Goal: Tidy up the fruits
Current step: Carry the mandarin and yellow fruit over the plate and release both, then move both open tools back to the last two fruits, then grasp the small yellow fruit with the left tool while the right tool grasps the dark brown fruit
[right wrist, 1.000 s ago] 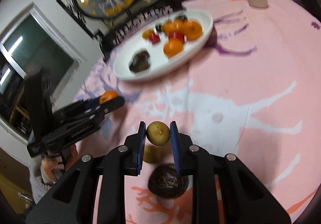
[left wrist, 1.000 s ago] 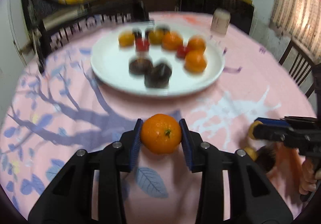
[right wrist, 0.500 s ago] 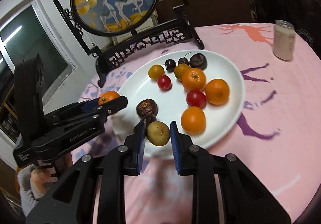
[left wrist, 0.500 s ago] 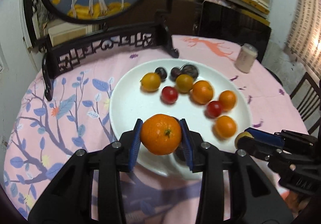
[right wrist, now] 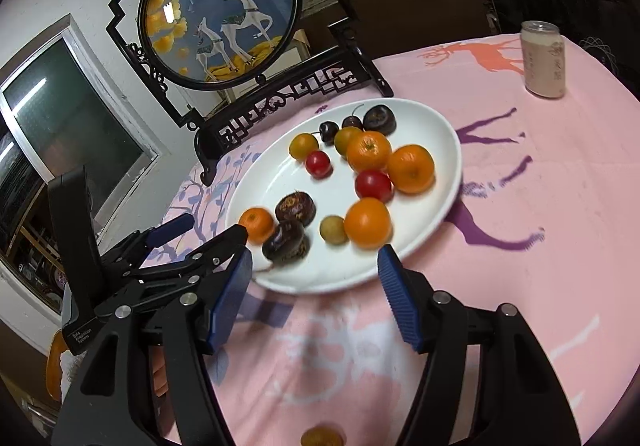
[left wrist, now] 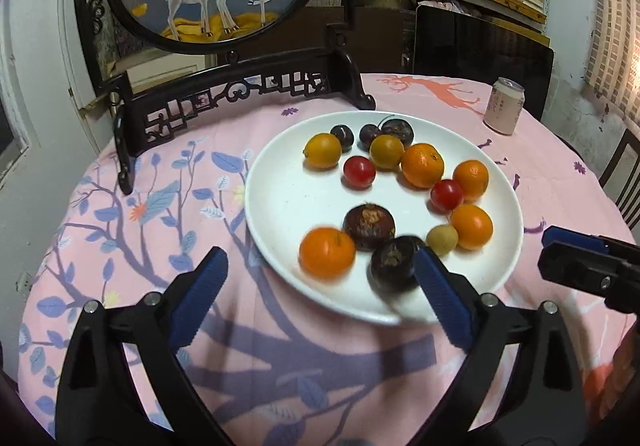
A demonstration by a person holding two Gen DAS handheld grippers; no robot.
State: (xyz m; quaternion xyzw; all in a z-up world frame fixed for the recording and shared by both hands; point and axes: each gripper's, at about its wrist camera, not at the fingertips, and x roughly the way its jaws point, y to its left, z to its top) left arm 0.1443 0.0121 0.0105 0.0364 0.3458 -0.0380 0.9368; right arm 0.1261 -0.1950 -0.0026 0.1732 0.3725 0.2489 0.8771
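A white plate [left wrist: 264, 206] holds several oranges, red and dark fruits. A blurred orange [left wrist: 327, 252] lies at the plate's near edge, just ahead of my left gripper [left wrist: 320, 298]. Its jaws are opening wide and neither pad touches the orange. A small tan fruit [right wrist: 333, 230] rests on the plate [right wrist: 340, 266] beyond my right gripper [right wrist: 316, 298], whose jaws are also opening with nothing between them. In the left wrist view that tan fruit [left wrist: 441, 240] sits beside two dark fruits, and the right gripper [left wrist: 556, 252] shows at the right. In the right wrist view the left gripper [right wrist: 208, 232] shows at the left, by the orange [right wrist: 257, 224].
A black carved stand with a round deer screen [left wrist: 240, 86] stands behind the plate. A pale drink can [left wrist: 503, 106] is at the far right on the pink tablecloth. One more small fruit [right wrist: 322, 438] lies on the cloth below the right gripper. Dark chairs ring the table.
Both grippers came forward over the plate and opened. The left let go of the orange and the right let go of the small tan fruit; both fruits now lie on the plate.
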